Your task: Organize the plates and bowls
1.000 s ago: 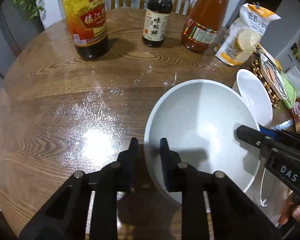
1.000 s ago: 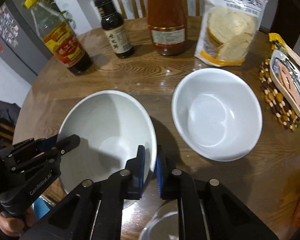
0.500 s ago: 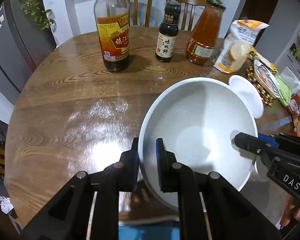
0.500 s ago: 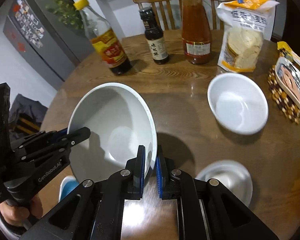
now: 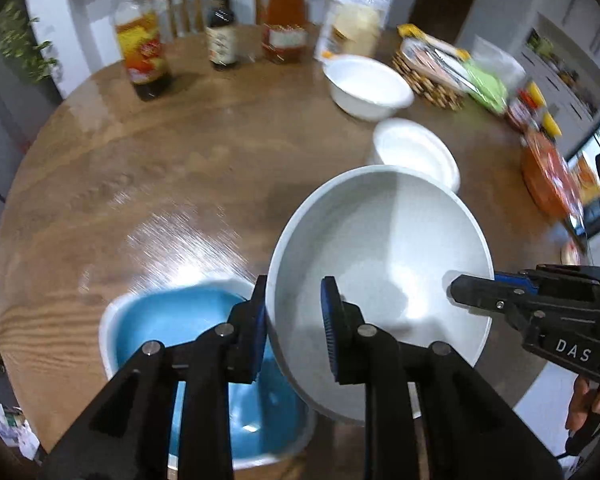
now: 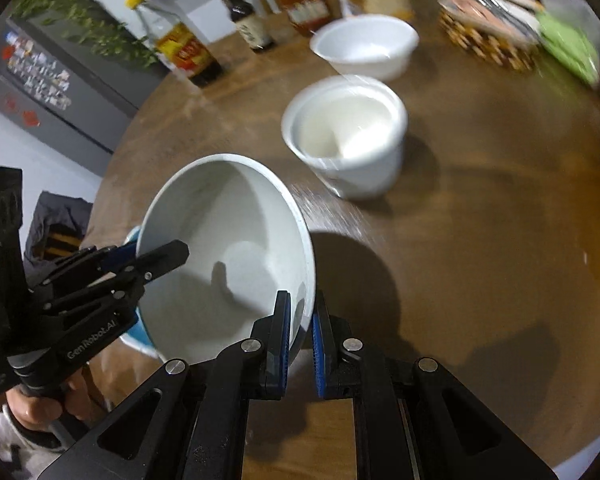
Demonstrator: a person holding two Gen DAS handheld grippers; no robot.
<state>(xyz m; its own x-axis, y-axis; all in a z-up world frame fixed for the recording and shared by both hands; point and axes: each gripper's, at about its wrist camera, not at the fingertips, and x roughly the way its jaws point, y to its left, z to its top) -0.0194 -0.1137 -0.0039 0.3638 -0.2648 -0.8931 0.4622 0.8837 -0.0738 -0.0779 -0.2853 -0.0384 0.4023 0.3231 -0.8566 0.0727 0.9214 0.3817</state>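
Here, at the left, a hand wraps the handle of the left gripper, which points steeply down over the round wooden table; its jaws are opening, the rim of the big white bowl stands between them, the left pad close against the outer wall and the right pad clear of the inner face. Below and left of that bowl sits a blue bowl with a white rim, partly covered by it. The big white bowl is tilted and held off the table. On its far right edge the right gripper, likewise angled steeply down, has its pads pressed together on the rim, one finger inside and one outside; the fingers of the hand carrying it curl round the grip at the lower right. Beyond, further right on the table, stand nested white bowls and, behind them, a single white bowl, near the bottles and snack packets, which are blurred.
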